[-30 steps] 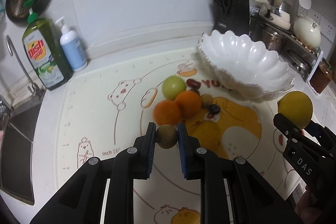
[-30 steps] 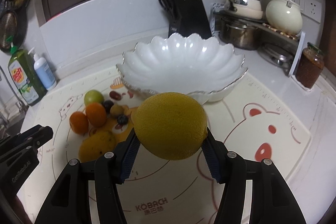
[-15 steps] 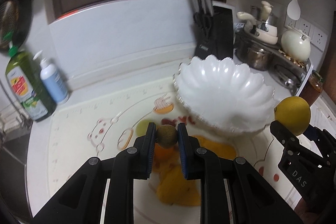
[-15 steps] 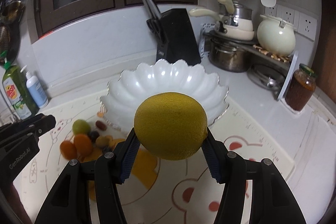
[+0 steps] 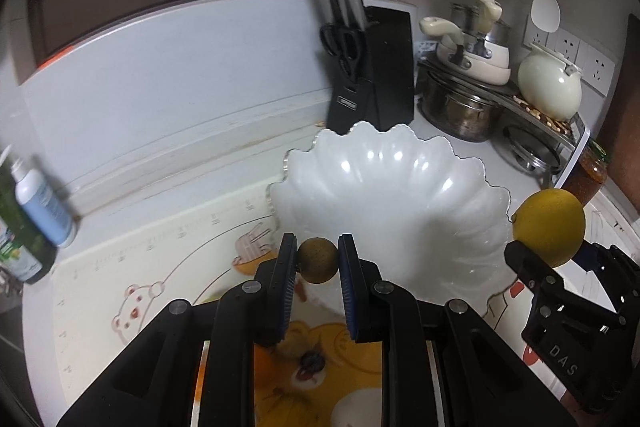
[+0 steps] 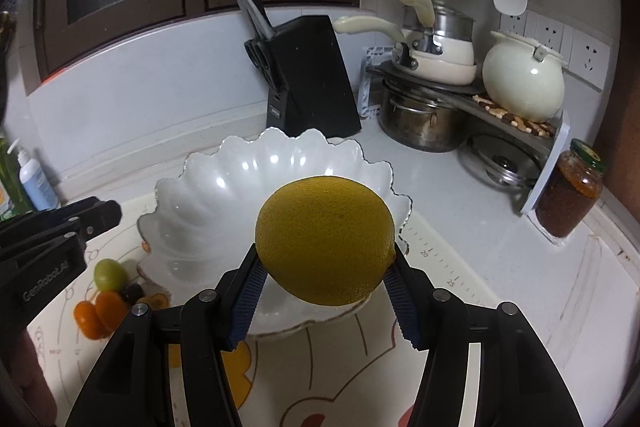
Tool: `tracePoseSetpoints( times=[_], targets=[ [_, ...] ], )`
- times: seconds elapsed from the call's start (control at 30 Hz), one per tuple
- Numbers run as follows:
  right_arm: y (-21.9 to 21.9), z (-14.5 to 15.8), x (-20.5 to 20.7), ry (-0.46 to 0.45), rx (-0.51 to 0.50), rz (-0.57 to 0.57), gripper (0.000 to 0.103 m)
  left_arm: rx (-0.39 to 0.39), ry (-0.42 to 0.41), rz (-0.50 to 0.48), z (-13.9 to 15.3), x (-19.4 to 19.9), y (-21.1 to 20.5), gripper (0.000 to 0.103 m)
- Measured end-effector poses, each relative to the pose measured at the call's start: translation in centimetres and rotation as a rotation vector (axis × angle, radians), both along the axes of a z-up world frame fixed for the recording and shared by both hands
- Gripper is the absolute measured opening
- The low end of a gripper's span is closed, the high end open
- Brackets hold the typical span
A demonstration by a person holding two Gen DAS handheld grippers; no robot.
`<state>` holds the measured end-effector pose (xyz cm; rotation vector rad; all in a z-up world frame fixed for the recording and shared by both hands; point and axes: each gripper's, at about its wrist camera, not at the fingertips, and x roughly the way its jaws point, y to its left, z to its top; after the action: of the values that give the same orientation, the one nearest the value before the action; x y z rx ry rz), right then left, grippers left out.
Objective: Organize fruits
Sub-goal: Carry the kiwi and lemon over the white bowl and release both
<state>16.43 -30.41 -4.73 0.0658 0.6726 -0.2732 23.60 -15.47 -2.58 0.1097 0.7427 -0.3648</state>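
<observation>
Left gripper (image 5: 318, 261) clamps a kiwi (image 5: 318, 260), right gripper (image 6: 326, 297) an orange (image 6: 325, 240); 2 drops into the glass bowl (image 6: 192, 187) ahead could chip it.

We see a home kitchen: knife block (image 6: 310, 75) center, pots (image 6: 422, 117) & wall sockets (image 6: 588, 57) upper right.

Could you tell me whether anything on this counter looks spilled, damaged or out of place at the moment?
Nothing stands out. The white bowl sits upright and empty on the mat, and the loose fruits lie beside it, unspilled.
</observation>
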Motion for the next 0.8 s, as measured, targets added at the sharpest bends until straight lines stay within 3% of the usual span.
tracePoseSetpoints(
  times=[0.37,0.6,0.73,0.8],
  targets=[
    [-0.9,-1.9,1.9,0.059,0.017,0.021,0.059,0.025,0.077,-0.052,-3.1,2.8,-2.9,0.022],
    [-1.2,-3.0,2.8,0.102,0.041,0.046,0.060,0.037,0.113,-0.033,-4.2,3.3,-3.0,0.023],
    [-1.4,-3.7,3.1,0.120,0.054,0.052,0.060,0.043,0.115,-0.029,-4.3,3.3,-2.9,0.051],
    [-1.4,-3.8,3.0,0.122,0.048,0.050,0.062,0.055,0.110,-0.027,-4.3,3.2,-2.8,0.052]
  ],
)
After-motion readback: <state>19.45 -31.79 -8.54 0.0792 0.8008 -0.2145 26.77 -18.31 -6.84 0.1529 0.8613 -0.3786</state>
